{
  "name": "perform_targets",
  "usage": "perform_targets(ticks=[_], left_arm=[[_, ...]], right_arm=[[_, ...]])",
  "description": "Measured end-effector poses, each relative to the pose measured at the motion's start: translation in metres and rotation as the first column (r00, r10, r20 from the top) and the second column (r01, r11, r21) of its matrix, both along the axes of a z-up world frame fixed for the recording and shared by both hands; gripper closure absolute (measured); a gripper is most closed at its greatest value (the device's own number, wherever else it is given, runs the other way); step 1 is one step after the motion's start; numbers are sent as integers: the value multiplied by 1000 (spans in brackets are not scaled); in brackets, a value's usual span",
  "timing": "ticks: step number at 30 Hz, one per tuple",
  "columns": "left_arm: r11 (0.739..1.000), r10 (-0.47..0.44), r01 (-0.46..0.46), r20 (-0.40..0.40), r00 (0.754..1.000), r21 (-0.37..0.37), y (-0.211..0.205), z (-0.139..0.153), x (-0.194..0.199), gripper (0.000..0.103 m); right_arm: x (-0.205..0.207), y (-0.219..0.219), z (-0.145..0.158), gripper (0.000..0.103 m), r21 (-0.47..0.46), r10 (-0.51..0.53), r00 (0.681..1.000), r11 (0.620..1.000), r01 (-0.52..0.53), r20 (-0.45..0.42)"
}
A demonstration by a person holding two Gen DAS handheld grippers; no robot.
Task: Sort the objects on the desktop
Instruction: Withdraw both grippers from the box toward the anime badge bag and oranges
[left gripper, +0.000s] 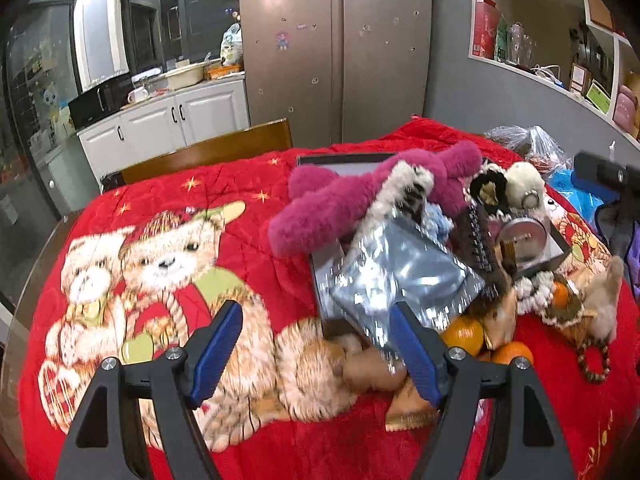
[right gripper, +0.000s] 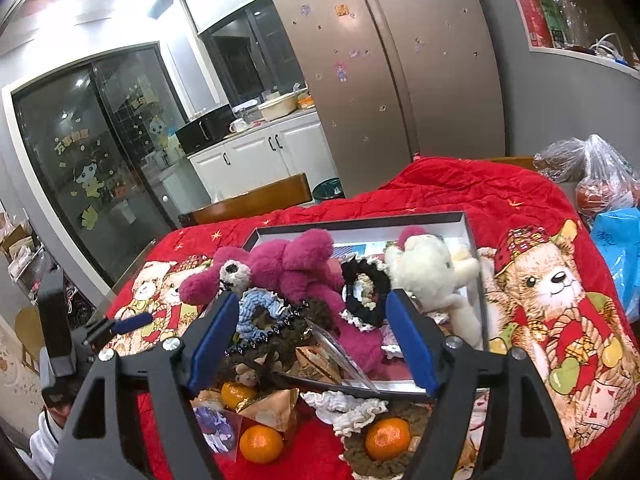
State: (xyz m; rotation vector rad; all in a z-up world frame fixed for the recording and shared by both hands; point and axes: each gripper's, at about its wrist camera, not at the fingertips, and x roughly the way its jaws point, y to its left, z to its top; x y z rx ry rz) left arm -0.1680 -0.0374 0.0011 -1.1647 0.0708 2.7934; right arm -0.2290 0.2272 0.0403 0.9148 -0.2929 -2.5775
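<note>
A dark-rimmed tray (right gripper: 474, 248) on the red bear blanket (left gripper: 248, 216) holds a magenta plush (right gripper: 296, 264), a cream plush bear (right gripper: 424, 268), scrunchies (right gripper: 366, 292) and a shiny silver bag (left gripper: 396, 268). Tangerines (right gripper: 388, 438) and small packets lie in front of it. My left gripper (left gripper: 316, 344) is open and empty, its right finger beside the silver bag. My right gripper (right gripper: 312, 340) is open and empty above the tray's near edge. The left gripper (right gripper: 132, 322) also shows at the left of the right wrist view.
Plastic bags (right gripper: 592, 176) sit at the table's right side. A wooden chair back (left gripper: 208, 152) stands behind the table. A steel fridge (left gripper: 336, 48), white cabinets (left gripper: 168, 120) and wall shelves (left gripper: 540, 40) are beyond.
</note>
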Motion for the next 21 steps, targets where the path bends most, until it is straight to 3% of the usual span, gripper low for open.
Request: perform_targets(ticks=[5,10,15,21], left_arm=[[999,-39,39,22,999,28,-2,-5,24,25],[997,-71,71,-23,997,24,4,-5,28,25],[993,-94,90,48,994,75,6,-12,15,25],[992,-127,127,26,991,29,11,-13,10,25]], right_arm=[[18,12,10,26,-27,-8,1000,1000,8,-11],[33,5,15,26,-43,18,1000,999,-19,-20],[34,-11,18,26,-48,61,998,997,-62,-24],[33,-11,14,26,-57,71,997,996,-71,-13]])
